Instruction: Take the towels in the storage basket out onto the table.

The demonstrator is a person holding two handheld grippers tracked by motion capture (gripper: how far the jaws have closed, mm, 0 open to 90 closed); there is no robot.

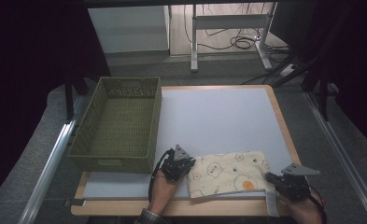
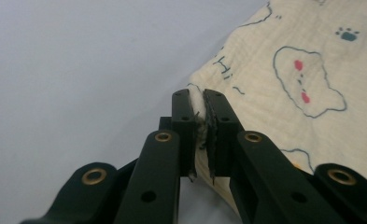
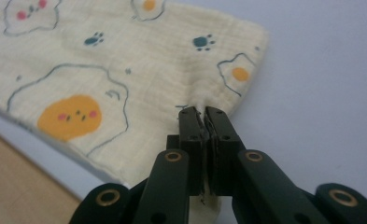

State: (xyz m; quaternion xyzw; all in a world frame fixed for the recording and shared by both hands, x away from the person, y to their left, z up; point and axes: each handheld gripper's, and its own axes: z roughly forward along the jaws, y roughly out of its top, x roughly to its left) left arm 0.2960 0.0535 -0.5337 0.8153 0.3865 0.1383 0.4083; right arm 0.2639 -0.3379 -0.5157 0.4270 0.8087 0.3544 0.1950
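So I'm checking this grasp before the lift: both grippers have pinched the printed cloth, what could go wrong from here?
1. The left gripper holds only a thin bit of the cloth at its corner; it may slip out when lifted.
2. The right gripper also bites just the edge, so uneven pulling could free one side.
3. The basket wall stands close to the left; a hanging cloth might snag on it.

My table (image 1: 284,135) has a wooden rim and a pale grey mat (image 1: 218,121) over its top. On the mat my folded cloth (image 1: 230,173) lies near the front edge, and a green woven basket (image 1: 118,123) sits at the left side
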